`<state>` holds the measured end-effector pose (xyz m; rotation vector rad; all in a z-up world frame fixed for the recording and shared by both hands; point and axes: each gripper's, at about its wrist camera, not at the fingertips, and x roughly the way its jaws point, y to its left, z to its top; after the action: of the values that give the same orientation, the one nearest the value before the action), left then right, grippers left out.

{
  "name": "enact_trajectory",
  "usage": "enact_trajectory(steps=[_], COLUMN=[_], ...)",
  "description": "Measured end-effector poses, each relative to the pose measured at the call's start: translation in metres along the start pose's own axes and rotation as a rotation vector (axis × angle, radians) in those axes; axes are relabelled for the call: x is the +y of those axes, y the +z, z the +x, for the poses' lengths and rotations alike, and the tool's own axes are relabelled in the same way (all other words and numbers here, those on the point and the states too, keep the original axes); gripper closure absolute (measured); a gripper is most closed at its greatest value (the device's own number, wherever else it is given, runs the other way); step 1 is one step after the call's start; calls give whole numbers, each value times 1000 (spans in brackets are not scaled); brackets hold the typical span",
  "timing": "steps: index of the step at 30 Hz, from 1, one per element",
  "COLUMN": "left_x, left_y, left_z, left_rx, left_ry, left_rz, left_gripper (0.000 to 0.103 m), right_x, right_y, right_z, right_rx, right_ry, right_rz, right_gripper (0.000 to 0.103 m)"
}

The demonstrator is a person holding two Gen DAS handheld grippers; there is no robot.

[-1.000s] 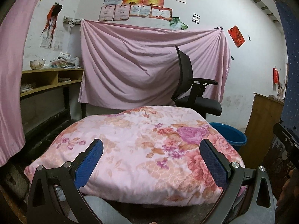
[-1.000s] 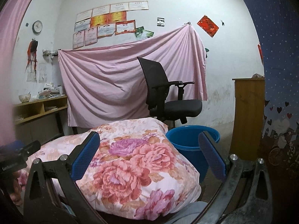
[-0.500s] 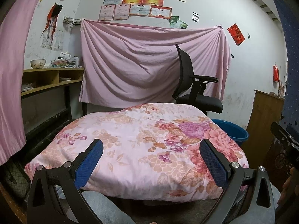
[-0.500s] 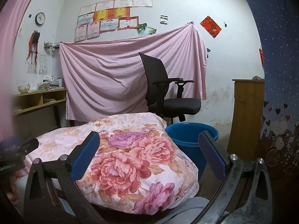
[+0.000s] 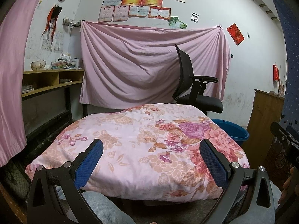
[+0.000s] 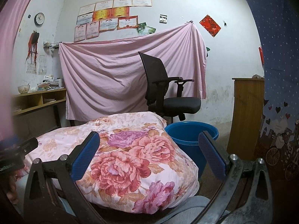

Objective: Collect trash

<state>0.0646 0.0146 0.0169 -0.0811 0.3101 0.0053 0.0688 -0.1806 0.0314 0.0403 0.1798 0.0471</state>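
Task at start: no trash visible; left gripper (image 5: 151,160) and right gripper (image 6: 147,155) jaws spread, empty; bucket (image 6: 190,132) at 1 o'clock.

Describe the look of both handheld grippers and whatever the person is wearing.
Both the left gripper and the right gripper have black angular frames with silver bolts and blue, cross-hatched pads on the jaws. The right one's frame looks dusty. Light blue denim trousers show below.

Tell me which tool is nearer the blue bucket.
Right. The right tool has the blue bucket just ahead; the left tool sits farther left, behind the floral quilt.
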Motion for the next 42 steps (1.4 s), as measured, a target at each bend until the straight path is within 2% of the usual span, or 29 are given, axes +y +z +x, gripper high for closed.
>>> enact_trajectory(steps=[42], left_x=[3], left_y=[-1], left_z=[1], left_rx=[1], left_ry=[-1], left_rz=[5], left_gripper=[2], right_x=[-5], right_y=[-3], right_z=[0], right_rx=[21], right_ry=[-9], right_rz=[42], right_gripper=[0])
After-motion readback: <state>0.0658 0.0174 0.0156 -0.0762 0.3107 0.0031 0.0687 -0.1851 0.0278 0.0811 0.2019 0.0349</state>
